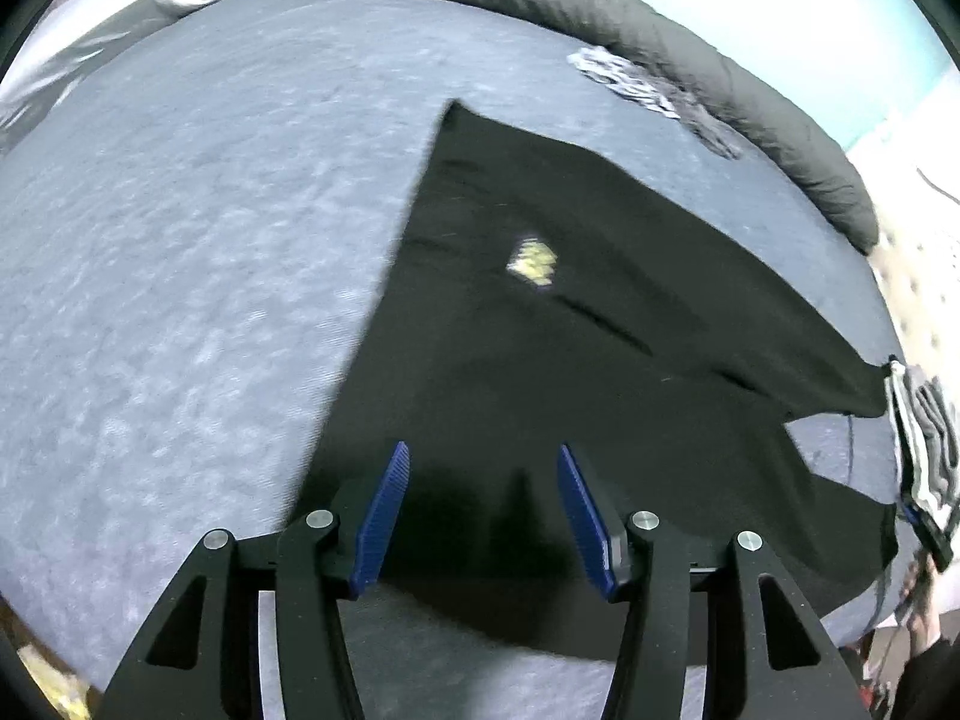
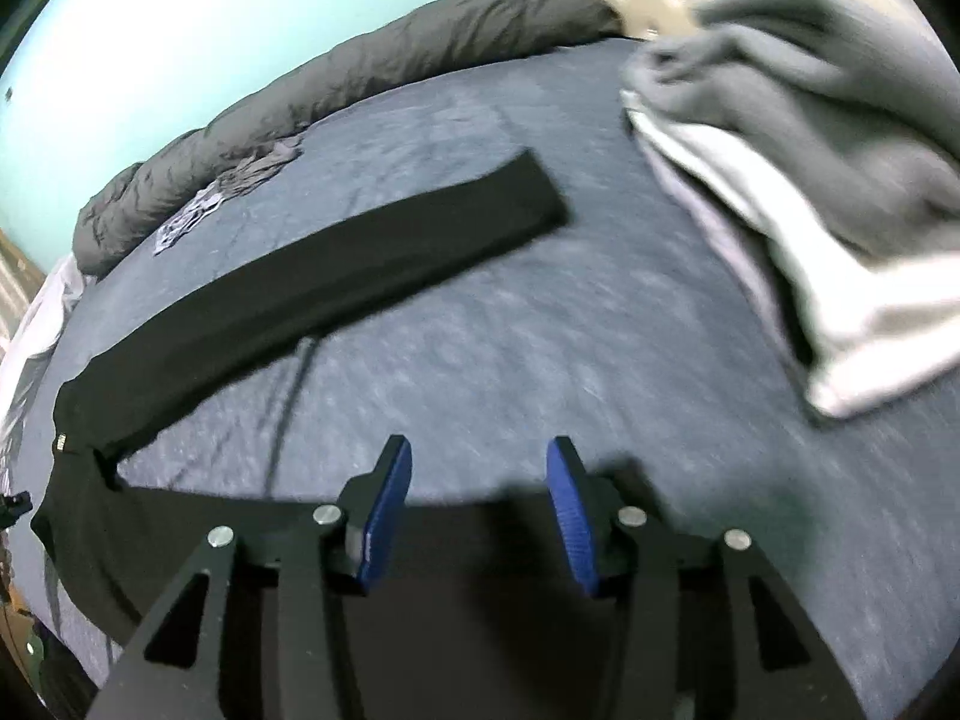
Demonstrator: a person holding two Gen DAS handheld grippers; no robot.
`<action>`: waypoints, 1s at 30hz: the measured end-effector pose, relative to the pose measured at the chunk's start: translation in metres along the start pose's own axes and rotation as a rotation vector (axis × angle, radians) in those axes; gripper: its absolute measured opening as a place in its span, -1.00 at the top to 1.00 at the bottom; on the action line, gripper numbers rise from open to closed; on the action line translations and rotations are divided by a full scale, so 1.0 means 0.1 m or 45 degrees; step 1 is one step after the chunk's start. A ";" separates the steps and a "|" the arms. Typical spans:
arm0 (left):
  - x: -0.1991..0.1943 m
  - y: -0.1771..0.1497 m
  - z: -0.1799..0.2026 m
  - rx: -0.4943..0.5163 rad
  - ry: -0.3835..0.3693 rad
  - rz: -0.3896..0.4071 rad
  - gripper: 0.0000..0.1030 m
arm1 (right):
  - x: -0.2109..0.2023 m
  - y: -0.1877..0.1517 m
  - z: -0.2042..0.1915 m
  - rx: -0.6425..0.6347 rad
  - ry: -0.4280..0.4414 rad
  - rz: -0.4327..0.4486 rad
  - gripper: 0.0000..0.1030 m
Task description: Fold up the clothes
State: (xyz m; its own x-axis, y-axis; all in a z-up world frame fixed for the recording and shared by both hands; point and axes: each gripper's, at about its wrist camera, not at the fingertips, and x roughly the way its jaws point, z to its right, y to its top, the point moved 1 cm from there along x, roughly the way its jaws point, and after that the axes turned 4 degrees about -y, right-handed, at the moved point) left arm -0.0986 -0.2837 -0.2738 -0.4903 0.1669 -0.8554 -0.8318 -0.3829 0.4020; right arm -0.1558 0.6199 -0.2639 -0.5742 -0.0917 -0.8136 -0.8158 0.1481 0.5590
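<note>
On the blue-grey bed (image 1: 180, 300), a black long-sleeved shirt (image 1: 540, 360) is spread flat, one sleeve (image 2: 360, 252) stretched outward. Both the left hand-held gripper (image 1: 483, 504) and the right hand-held gripper (image 2: 479, 498) are held spread above it, nothing pinched. A folded grey pile (image 2: 810, 150) is seen nearby.

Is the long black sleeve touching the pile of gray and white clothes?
Apart. The right wrist view shows the black sleeve ending well short of the gray and white pile, with bare blue bedsheet between them.
</note>
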 end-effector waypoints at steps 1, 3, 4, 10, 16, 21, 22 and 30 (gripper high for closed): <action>-0.05 -0.03 -0.05 0.001 0.012 0.002 -0.08 | -0.07 -0.05 0.09 0.010 -0.014 0.001 0.04; -0.14 -0.08 -0.12 0.008 0.030 0.006 -0.08 | -0.18 -0.12 0.22 0.017 -0.034 0.005 -0.02; -0.19 -0.11 -0.13 0.010 0.032 0.010 -0.08 | -0.24 -0.16 0.28 0.016 -0.046 0.009 -0.04; -0.39 -0.25 -0.21 0.013 0.045 0.036 -0.08 | -0.37 -0.27 0.52 0.048 -0.043 -0.016 -0.12; -0.42 -0.32 -0.23 0.023 0.076 0.054 -0.10 | -0.31 -0.24 0.55 0.036 -0.017 -0.044 -0.12; -0.32 -0.28 -0.25 0.024 0.113 0.066 -0.11 | -0.21 -0.18 0.52 -0.011 -0.007 -0.066 -0.12; -0.31 -0.27 -0.26 0.020 0.115 0.072 -0.11 | -0.15 -0.16 0.49 -0.031 -0.010 -0.079 -0.12; -0.10 -0.13 -0.34 -0.005 0.150 0.068 -0.12 | 0.19 -0.08 0.44 -0.105 -0.031 -0.147 -0.08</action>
State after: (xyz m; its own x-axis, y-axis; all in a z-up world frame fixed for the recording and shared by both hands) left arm -0.0743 -0.3114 -0.2816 -0.4998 0.0387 -0.8653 -0.8042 -0.3918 0.4470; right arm -0.1572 0.6600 -0.2914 -0.4754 -0.0797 -0.8761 -0.8797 0.0566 0.4722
